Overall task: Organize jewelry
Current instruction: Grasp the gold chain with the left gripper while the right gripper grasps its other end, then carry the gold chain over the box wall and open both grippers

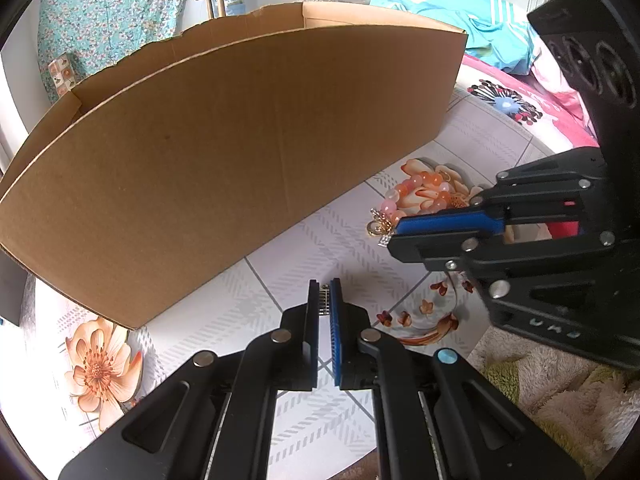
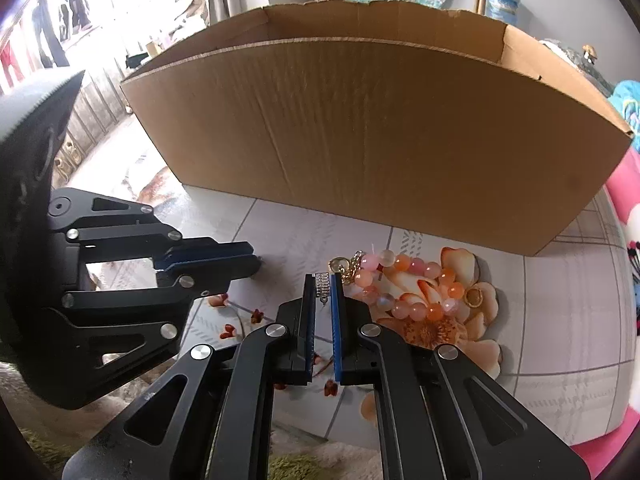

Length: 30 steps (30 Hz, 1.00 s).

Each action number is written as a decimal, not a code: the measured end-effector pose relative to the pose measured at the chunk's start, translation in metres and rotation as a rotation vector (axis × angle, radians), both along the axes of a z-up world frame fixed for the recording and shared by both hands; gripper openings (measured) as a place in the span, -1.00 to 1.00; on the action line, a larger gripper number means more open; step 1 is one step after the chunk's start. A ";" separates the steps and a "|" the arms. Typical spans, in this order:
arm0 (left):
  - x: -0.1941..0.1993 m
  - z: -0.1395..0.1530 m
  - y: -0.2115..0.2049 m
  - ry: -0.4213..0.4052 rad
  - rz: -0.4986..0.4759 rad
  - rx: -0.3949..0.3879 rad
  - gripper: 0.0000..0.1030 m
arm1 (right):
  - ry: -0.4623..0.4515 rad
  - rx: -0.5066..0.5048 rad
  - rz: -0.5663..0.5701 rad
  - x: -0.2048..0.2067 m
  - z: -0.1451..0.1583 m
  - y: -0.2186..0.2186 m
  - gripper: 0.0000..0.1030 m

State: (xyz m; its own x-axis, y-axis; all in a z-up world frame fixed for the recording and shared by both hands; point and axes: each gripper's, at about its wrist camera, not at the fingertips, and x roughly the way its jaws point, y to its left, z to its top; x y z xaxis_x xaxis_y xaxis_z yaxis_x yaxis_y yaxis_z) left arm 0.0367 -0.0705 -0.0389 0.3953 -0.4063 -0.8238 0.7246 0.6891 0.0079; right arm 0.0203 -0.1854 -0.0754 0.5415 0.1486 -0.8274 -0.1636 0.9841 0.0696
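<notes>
A large open cardboard box (image 1: 224,152) stands on the flowered tablecloth; it also fills the back of the right wrist view (image 2: 376,136). A pink and orange bead bracelet (image 2: 416,296) lies in front of it with a gold ring (image 2: 475,297) and gold charms (image 2: 344,266); the beads also show in the left wrist view (image 1: 420,190). My left gripper (image 1: 325,300) is shut on a small silver rhinestone piece (image 1: 323,300). My right gripper (image 2: 323,292) is shut on a silver rhinestone piece (image 2: 322,286), just left of the bracelet. Each gripper shows in the other's view, the right one (image 1: 400,236) and the left one (image 2: 250,258).
The tablecloth (image 1: 304,240) has flower prints and grey checks. A fluffy cream and green rug (image 1: 560,396) lies at the near edge. Pink bedding (image 1: 532,108) and teal cloth (image 1: 460,12) lie to the right, behind the box.
</notes>
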 end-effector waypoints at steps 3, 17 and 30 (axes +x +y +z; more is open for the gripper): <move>-0.001 0.002 0.003 -0.003 0.001 -0.003 -0.91 | -0.009 0.025 -0.007 -0.007 0.009 -0.009 -0.90; -0.008 0.058 0.028 -0.044 -0.014 -0.119 -0.91 | -0.113 0.199 -0.014 -0.033 0.079 -0.043 -0.90; 0.033 0.147 0.023 -0.161 -0.068 -0.247 -0.91 | -0.314 0.289 0.023 0.003 0.157 -0.064 -0.89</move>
